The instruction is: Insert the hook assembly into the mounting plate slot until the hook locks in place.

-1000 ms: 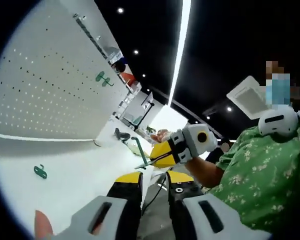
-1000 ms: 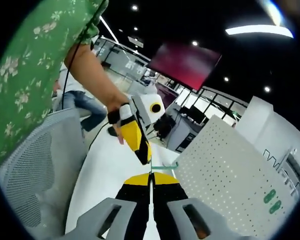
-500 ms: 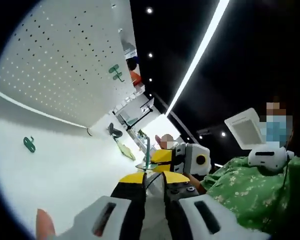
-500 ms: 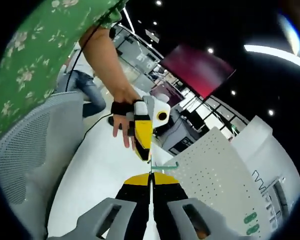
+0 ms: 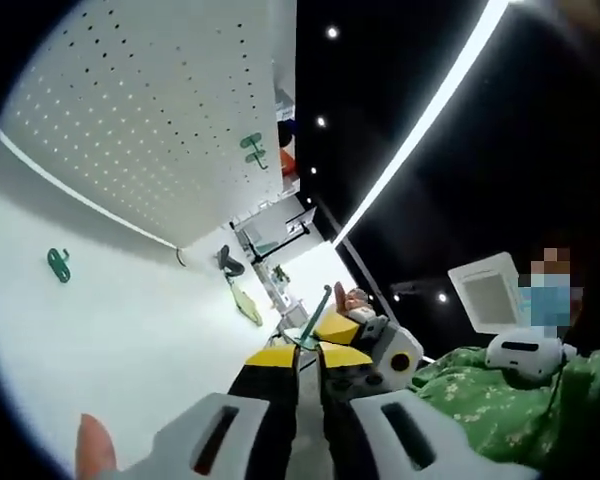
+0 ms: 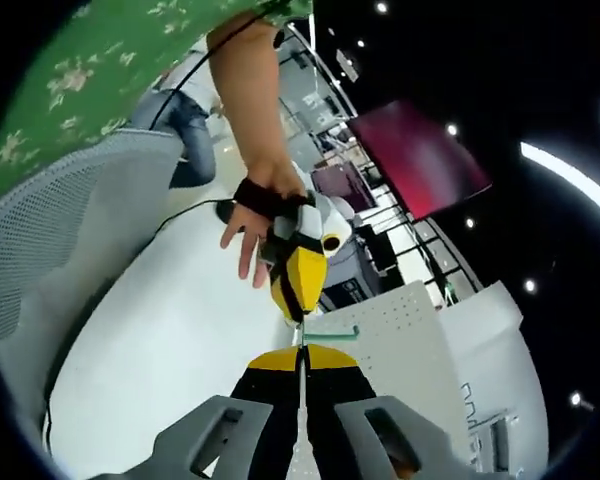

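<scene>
A thin green hook (image 5: 320, 308) rises between the yellow tips of my left gripper (image 5: 302, 352), whose jaws are drawn together on it. My right gripper (image 5: 342, 328) comes in from the right and meets the same piece. In the right gripper view the green hook (image 6: 332, 333) lies across my right gripper (image 6: 302, 352), which is shut on it, and my left gripper (image 6: 298, 312) points down onto its end. The white pegboard (image 5: 130, 110) stands beyond the table, also seen as the pegboard (image 6: 395, 330) behind the hook. Two green hooks (image 5: 252, 150) hang on it.
A loose green hook (image 5: 58, 264) lies on the white table (image 5: 130, 330) by the board's foot. A yellow-green item (image 5: 245, 300) and a black object (image 5: 225, 262) lie farther back. A grey mesh chair (image 6: 50, 260) stands left of the table (image 6: 180, 340). A person's green sleeve (image 5: 480, 400) is at the right.
My left gripper's jaws have narrowed from a clear gap to nearly touching on the green hook. Both views have rolled; the two grippers have come closer together.
</scene>
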A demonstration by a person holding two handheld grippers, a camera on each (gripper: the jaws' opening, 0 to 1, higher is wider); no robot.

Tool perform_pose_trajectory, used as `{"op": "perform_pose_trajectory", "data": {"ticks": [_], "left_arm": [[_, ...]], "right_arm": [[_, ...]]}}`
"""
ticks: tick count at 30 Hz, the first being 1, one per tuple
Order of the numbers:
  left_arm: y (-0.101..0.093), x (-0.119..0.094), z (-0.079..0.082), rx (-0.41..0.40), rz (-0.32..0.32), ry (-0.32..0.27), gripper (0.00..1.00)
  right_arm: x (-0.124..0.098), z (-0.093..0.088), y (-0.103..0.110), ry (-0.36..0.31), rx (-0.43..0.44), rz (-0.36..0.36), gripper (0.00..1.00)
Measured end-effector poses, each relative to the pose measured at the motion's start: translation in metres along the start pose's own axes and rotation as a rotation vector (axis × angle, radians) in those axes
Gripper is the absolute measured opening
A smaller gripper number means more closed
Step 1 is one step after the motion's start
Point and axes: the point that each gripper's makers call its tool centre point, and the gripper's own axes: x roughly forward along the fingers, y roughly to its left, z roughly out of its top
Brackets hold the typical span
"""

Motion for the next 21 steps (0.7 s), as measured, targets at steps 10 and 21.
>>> {"op": "perform_pose_trajectory", "data": {"ticks": [10, 21], "left_arm": [[-0.001, 0.006, 0.009, 0.001, 0.010, -0.043, 0.06], [0.004, 0.013, 0.018, 0.007, 0.062, -0.106, 0.06]], "right_arm": [[0.003, 0.002, -0.005, 0.037, -0.127, -0.028, 0.00], [0.005, -0.003, -0.007, 0.097, -0.239, -0.050, 0.00]]}}
